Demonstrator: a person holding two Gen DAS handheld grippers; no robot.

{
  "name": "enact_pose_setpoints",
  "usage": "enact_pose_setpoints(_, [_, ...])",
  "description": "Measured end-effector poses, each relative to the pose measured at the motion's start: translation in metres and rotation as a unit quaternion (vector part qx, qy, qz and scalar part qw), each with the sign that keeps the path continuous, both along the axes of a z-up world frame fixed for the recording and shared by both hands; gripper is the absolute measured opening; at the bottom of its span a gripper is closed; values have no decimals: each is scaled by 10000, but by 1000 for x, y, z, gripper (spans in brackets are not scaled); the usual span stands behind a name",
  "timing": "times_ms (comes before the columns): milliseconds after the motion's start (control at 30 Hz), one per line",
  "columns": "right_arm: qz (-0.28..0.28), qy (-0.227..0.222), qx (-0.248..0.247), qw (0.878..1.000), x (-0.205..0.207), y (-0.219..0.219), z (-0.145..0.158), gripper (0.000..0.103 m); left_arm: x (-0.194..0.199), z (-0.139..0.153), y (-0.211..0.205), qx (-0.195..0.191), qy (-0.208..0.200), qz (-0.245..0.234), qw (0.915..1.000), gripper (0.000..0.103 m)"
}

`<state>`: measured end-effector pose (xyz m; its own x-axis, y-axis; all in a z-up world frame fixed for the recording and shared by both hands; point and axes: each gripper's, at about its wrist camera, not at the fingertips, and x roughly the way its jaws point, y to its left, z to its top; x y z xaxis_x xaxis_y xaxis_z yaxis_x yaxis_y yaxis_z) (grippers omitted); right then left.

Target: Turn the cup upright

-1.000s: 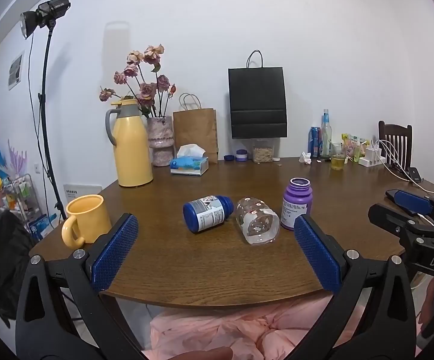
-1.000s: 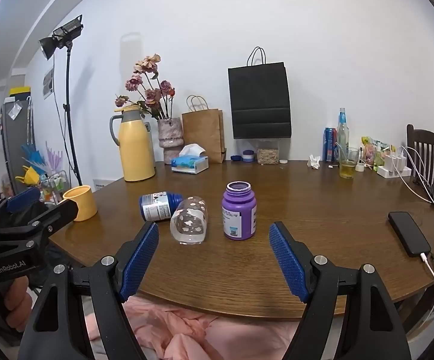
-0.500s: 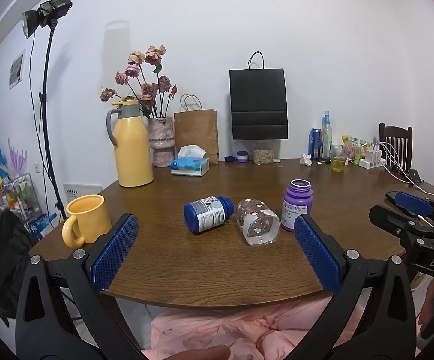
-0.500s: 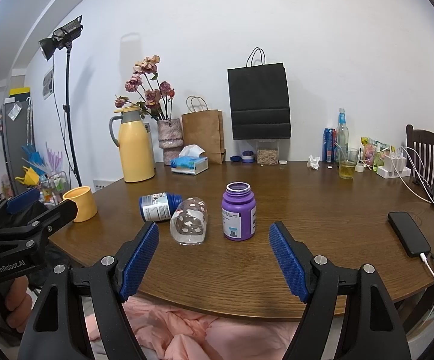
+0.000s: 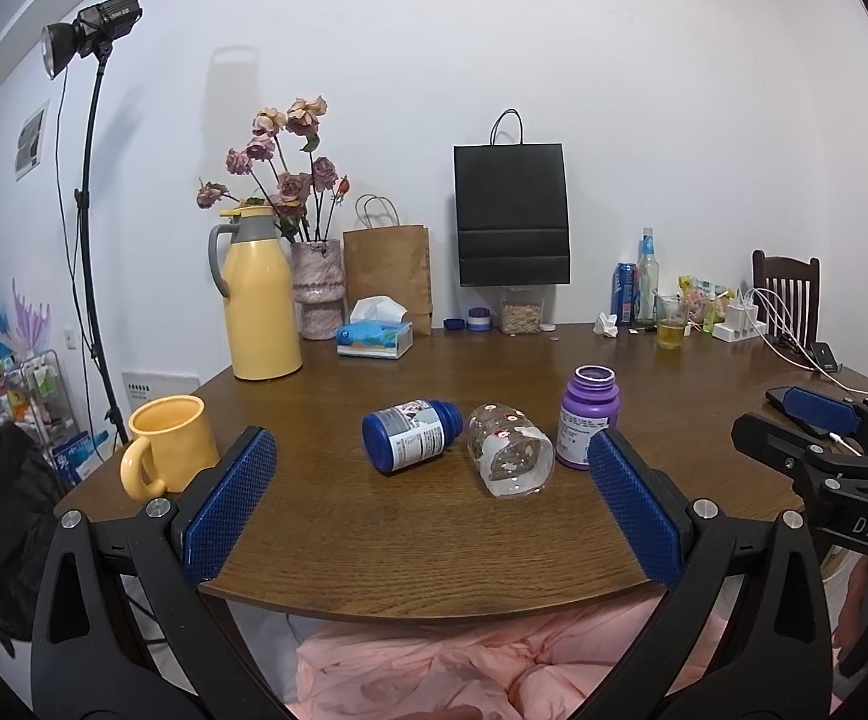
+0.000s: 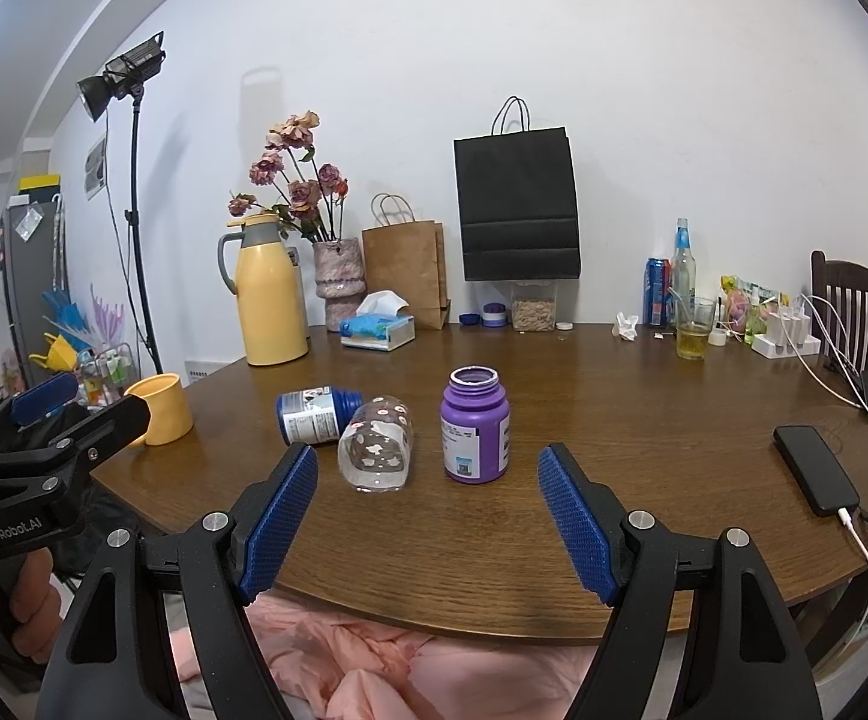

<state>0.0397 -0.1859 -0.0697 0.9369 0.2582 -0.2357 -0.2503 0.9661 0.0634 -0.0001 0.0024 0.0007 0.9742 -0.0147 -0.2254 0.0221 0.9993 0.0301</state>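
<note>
Nothing has moved in the last second: my left gripper and right gripper both hang wide open, short of the toppled clear cup beside the purple bottle. Approach not started.

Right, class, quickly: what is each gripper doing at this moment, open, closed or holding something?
Left gripper: open, holding nothing, short of the clear patterned glass cup lying on its side.
Right gripper: open, holding nothing.

I'm looking at a brown wooden bench carrying a clear cup on its side, touching a toppled blue bottle, beside an upright purple bottle, with a yellow mug at its left edge.
</note>
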Motion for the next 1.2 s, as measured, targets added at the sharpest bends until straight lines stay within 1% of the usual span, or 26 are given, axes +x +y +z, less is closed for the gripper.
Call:
enact_pose_setpoints(100, [-4,-4,-7,10000,-2,-4,4,81,1,0,-1,-3,-9,1,10000,103])
enact_pose_setpoints(533, [-8,2,-18,10000,-1,-4,5,81,0,2,-2,22,-40,-8,10000,103])
enact_pose_setpoints(1200, [5,25,-22,10000,0,-2,2,81,-2,1,-3,75,-30,-45,10000,103])
